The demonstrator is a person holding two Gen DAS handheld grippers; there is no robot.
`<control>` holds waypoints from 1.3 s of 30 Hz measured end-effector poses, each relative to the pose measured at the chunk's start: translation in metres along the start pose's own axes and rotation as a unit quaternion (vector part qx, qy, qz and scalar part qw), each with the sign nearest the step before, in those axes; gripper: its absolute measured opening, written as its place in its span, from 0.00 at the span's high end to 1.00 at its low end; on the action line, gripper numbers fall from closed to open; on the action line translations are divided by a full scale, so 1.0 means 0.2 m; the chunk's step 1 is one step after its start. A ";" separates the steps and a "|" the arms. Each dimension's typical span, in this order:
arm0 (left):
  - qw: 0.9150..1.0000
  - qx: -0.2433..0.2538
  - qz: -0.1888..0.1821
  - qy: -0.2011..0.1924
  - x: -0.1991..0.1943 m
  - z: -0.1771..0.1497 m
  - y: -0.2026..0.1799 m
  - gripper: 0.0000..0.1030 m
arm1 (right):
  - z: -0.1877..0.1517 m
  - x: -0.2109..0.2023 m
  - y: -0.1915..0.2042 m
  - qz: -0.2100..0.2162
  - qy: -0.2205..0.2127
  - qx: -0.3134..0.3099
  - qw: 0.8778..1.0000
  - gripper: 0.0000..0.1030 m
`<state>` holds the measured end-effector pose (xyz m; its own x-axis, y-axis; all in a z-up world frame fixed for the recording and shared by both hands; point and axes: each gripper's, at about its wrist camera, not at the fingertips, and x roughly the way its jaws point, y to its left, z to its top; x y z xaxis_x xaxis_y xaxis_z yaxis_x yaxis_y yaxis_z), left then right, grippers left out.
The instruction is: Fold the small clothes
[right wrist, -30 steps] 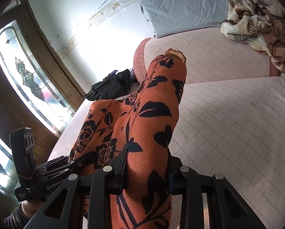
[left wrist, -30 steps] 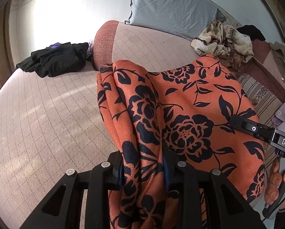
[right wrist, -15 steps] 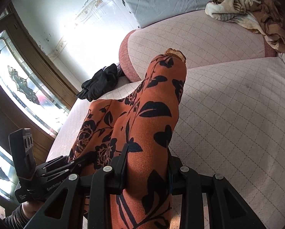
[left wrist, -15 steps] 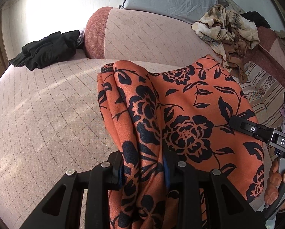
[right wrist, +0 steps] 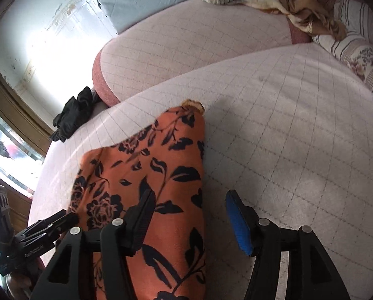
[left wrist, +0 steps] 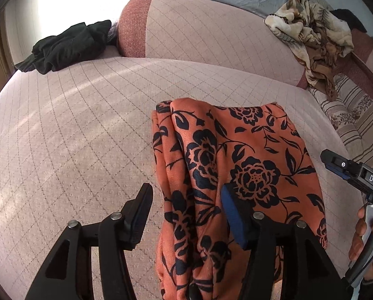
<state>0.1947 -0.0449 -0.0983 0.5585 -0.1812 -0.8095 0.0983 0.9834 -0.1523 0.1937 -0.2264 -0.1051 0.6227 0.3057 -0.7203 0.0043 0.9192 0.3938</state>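
Both my left gripper (left wrist: 186, 200) and right gripper (right wrist: 188, 205) gape, jaws apart, over the orange floral garment (left wrist: 236, 165) lying folded at twelve o'clock on the bed (left wrist: 74, 137); black clothes (left wrist: 69, 45) at ten o'clock look unfolded.

The right tool (left wrist: 361, 177) reads "DAS"; lettering on the left tool (right wrist: 34, 252) is illegible.

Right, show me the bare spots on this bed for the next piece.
Bare quilted mattress lies between the orange floral garment and the black clothes; more lies right of the garment. Crowded by the beige pile.
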 end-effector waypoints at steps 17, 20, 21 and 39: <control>0.999 -0.012 0.039 0.030 0.09 -0.13 0.09 0.21 | 0.19 0.33 0.11 0.097 0.044 0.054 0.993 0.17; 0.998 -0.032 0.029 0.037 0.08 -0.13 0.12 0.20 | 0.19 0.44 0.08 0.074 0.065 0.060 0.993 0.17; 0.999 -0.032 0.031 0.031 0.05 -0.13 0.12 0.20 | 0.20 0.38 0.10 0.076 0.050 0.050 0.995 0.17; 0.992 0.004 0.105 -0.066 -0.61 -0.34 0.06 0.14 | -0.52 -0.46 0.34 -0.076 0.018 -0.112 0.991 0.01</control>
<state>0.0727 -0.0124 -0.0399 0.6705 0.0290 -0.7413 -0.0256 0.9995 0.0160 0.0565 -0.1658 -0.0712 0.6000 0.1650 -0.7828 -0.0807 0.9860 0.1460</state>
